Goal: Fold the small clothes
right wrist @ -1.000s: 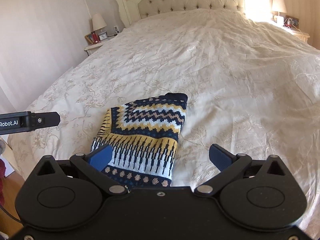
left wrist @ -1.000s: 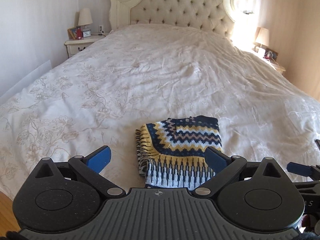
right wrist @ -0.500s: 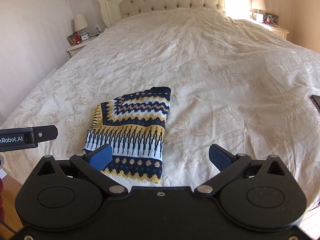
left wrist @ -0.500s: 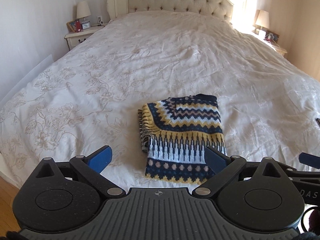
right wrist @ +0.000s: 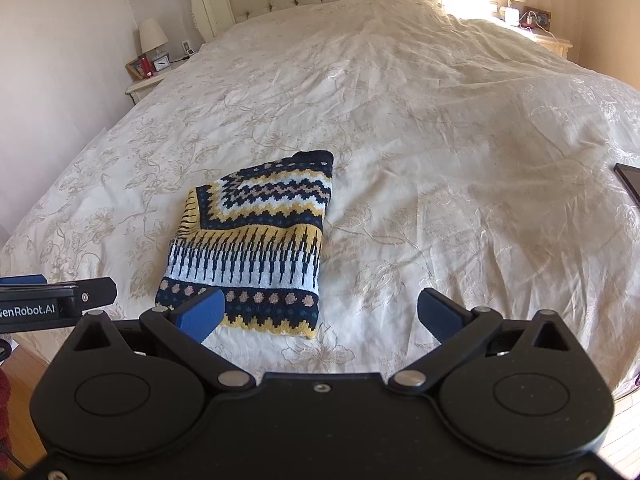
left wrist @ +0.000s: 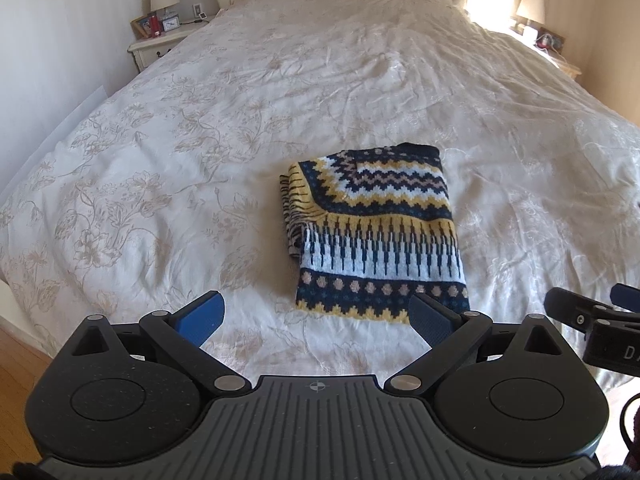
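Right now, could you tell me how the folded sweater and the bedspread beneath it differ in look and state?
The sweater is boldly patterned in navy, yellow and white zigzags; the bedspread is pale cream with a faint floral print. The sweater is folded into a compact rectangle; the bedspread lies spread out across the whole bed. The sweater is a chunky knit; the bedspread looks thin and creased. Both lie flat, and neither is gripped.

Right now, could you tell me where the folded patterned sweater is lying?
The folded sweater lies flat on the floral bedspread near the foot of the bed, ahead of both open grippers: right of centre in the left wrist view, left of centre in the right wrist view.
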A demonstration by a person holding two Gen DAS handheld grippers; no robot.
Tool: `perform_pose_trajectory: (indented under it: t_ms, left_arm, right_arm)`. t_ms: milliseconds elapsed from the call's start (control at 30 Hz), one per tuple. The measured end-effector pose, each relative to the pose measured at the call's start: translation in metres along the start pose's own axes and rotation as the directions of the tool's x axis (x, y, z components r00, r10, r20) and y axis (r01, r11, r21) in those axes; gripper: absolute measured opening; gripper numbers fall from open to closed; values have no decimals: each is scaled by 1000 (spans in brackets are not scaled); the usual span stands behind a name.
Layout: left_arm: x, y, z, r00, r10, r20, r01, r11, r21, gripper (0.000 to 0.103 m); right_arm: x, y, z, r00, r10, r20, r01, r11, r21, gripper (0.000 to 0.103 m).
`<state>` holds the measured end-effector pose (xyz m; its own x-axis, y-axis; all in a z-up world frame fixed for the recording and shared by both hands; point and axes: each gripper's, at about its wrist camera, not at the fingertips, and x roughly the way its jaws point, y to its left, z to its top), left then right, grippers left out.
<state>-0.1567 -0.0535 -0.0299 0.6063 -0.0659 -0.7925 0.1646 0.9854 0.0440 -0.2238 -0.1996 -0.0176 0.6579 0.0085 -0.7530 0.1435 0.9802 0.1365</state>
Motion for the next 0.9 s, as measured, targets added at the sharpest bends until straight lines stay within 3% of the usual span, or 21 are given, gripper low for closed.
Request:
perform_pose_trajectory:
  t_ms: [900]
  left_arm:
    - [11,6,-12,997,-5,-75,4,1000,-9,100]
  right_arm:
    - [5,5,-4,1000,6,-29,-6,1000,24,102]
